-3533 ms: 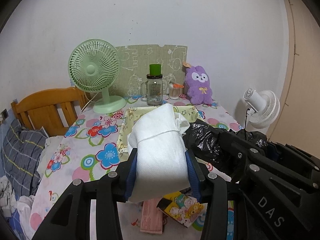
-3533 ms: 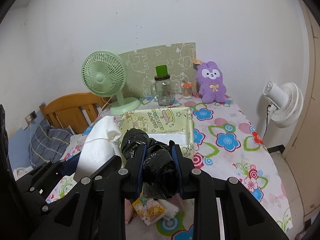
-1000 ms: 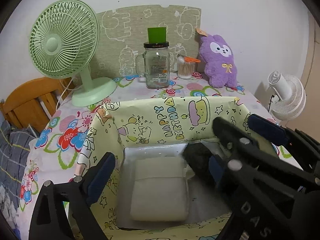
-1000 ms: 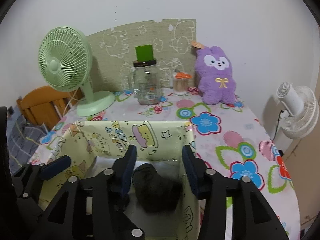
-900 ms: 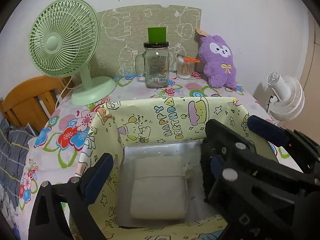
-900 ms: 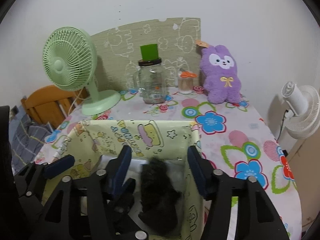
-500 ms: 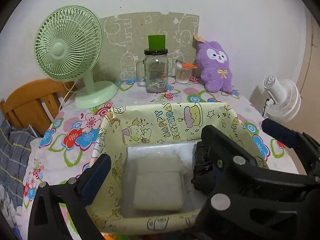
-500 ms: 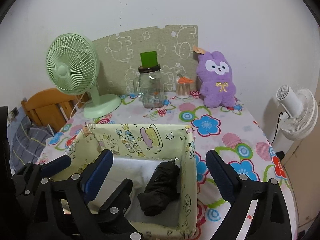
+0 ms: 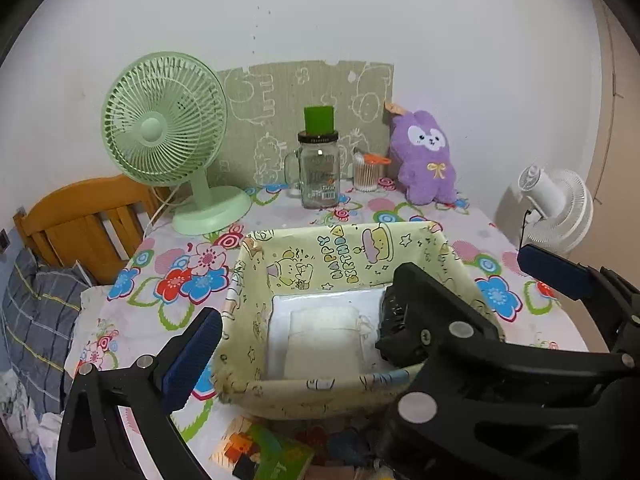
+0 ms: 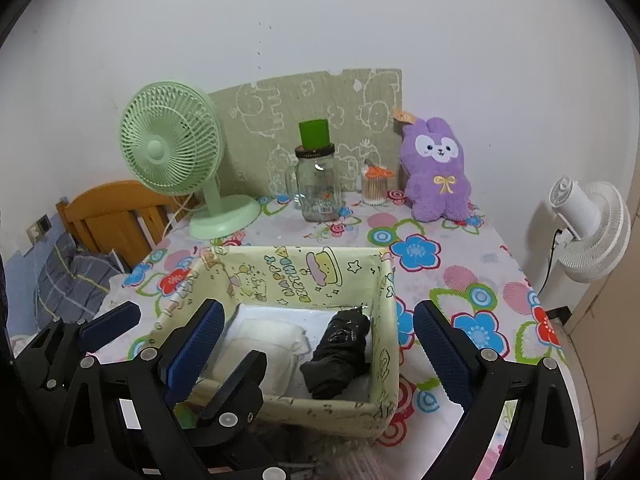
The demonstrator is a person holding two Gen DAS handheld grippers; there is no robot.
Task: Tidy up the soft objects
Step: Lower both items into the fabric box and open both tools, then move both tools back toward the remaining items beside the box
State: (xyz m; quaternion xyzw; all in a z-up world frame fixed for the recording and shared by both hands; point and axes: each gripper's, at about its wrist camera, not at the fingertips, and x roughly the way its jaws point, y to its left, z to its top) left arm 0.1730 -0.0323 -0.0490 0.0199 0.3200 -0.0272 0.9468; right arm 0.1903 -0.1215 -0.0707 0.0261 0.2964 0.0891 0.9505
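A yellow cartoon-print fabric box (image 9: 348,252) (image 10: 288,276) stands on the flowered tablecloth. Inside it a folded white cloth bundle (image 9: 324,344) (image 10: 264,344) lies on the left, and a rolled black plastic bag (image 10: 340,352) lies on the right. My left gripper (image 9: 320,320) hangs open above the box's near edge, with nothing between its fingers. My right gripper (image 10: 318,312) is open too, its blue pads wide on either side of the box's right half and clear of the black bag. In the left wrist view the right gripper (image 9: 464,268) hides most of the black bag.
At the back stand a green fan (image 9: 160,140), a glass jar with a green lid (image 9: 318,176), a cotton-swab pot (image 9: 366,176) and a purple plush rabbit (image 9: 426,160). A white fan (image 9: 560,208) stands off the table's right edge. A wooden chair (image 9: 80,220) is at left. Colourful packets (image 9: 264,452) lie before the box.
The right gripper opened and let go of the black bag, which now lies in the box. Both grippers drew back and up from the box, whose whole rim now shows.
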